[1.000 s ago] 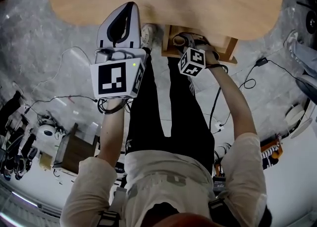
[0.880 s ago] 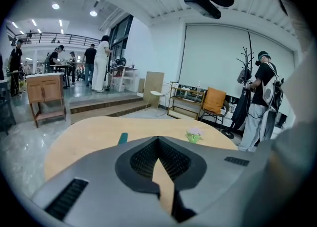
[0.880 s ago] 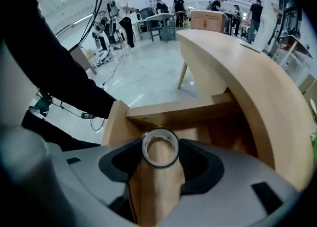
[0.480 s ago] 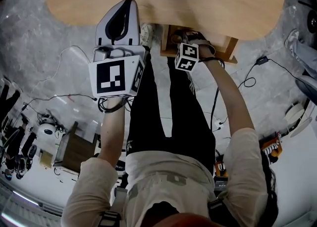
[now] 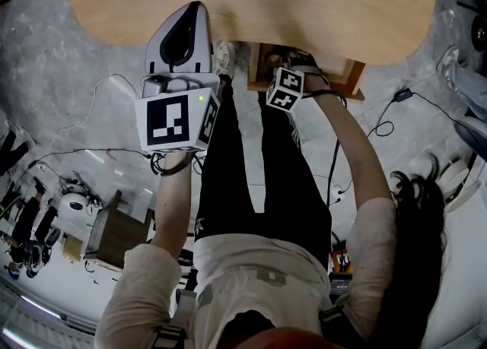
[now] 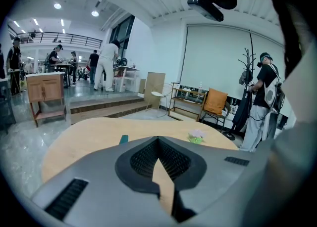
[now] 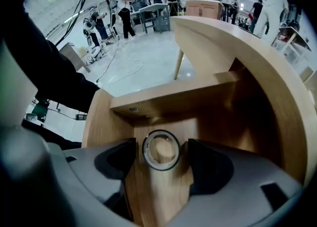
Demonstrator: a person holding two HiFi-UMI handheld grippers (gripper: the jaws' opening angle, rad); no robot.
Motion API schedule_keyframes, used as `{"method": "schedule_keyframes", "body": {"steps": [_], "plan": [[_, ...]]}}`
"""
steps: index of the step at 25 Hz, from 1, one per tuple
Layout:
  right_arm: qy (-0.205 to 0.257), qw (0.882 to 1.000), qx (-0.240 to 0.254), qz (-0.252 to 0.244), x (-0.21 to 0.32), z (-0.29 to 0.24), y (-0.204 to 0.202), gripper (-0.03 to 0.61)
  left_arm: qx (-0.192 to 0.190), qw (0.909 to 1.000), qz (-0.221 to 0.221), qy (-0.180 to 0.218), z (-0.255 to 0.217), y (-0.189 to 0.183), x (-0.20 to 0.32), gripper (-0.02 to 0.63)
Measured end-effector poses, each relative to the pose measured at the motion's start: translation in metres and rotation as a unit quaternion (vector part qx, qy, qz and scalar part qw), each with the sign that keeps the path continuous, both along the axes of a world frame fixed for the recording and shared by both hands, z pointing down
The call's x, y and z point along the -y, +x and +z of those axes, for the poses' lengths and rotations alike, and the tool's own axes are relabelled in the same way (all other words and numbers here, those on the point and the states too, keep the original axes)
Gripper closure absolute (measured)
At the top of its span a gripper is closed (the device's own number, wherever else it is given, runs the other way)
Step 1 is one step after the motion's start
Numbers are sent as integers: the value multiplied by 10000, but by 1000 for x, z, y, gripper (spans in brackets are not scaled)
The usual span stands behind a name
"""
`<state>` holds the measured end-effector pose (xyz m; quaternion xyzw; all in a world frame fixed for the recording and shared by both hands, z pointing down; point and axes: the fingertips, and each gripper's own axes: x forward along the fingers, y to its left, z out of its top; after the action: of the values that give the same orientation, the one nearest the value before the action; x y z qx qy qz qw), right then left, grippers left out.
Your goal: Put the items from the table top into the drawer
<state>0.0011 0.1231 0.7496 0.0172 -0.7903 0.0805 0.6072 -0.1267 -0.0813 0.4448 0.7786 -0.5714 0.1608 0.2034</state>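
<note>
Inside the open wooden drawer (image 7: 171, 100) under the table, a clear tape roll (image 7: 161, 150) lies on the drawer floor. My right gripper (image 7: 161, 156) points steeply down over it. Its jaws have just been opening, and the roll sits between them with a gap at each pad. In the head view the right gripper's marker cube (image 5: 284, 89) hangs over the drawer (image 5: 348, 74). My left gripper (image 5: 194, 9) is held at the table's near edge, jaws shut and holding nothing. On the table top (image 6: 94, 139) lie a teal item (image 6: 123, 139) and a small green and pink item (image 6: 196, 135).
The drawer's side walls stand close on both sides of the right gripper. Cables (image 5: 106, 85) trail over the grey floor, and a small wooden cabinet (image 5: 114, 230) stands at the left. People stand and walk in the room beyond the table.
The right gripper has sunk a little further into the drawer, its marker cube shifting towards the table. The left gripper has stayed where it was.
</note>
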Motion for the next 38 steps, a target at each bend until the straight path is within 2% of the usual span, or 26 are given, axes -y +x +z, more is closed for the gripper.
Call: {"method": "schedule_keyframes", "body": {"steps": [3,6,12,17,20,22,24,28,33,34,35,36,37,38], "plan": [[8,9996,246,111,9,-16,-11,258,15,10000,13,46,-7,-1,4,607],[48,9978,658,-23,15,-45,-29,259,39,9999,-2,98,-17,-1,9,606],[91,9868,1617,47,44,-127,-75,259,58,9992,-33,401,-49,-8,22,607],[720,9757,2063,142,115,-186,-91,259,57,9978,-50,663,-75,-9,30,607],[1233,9654,2245,480,169,-220,-90,261,17,9972,-42,752,-83,-8,32,607],[1555,9539,2409,884,204,-247,-85,261,-7,9968,-26,795,-87,-6,32,607],[1785,9341,2691,1521,236,-277,-77,261,-30,9966,-17,826,-89,-5,33,607],[1879,8713,3423,2971,284,-330,-51,264,-67,9963,4,862,-91,-1,36,607],[2099,7998,4014,3939,303,-380,-21,266,-59,9960,44,888,-92,5,39,607],[2227,7853,4054,4115,304,-388,-14,285,-65,9960,48,892,-92,6,40,607],[2394,7721,4041,4280,303,-395,-5,325,-77,9959,49,896,-93,8,41,607],[2578,7616,3983,4415,302,-400,4,418,-90,9959,50,898,-94,10,41,606],[2741,7544,3912,4503,299,-404,11,554,-100,9959,52,899,-94,12,42,607],[2854,7498,3859,4555,295,-406,17,575,-107,9959,57,898,-95,14,42,606]]}}
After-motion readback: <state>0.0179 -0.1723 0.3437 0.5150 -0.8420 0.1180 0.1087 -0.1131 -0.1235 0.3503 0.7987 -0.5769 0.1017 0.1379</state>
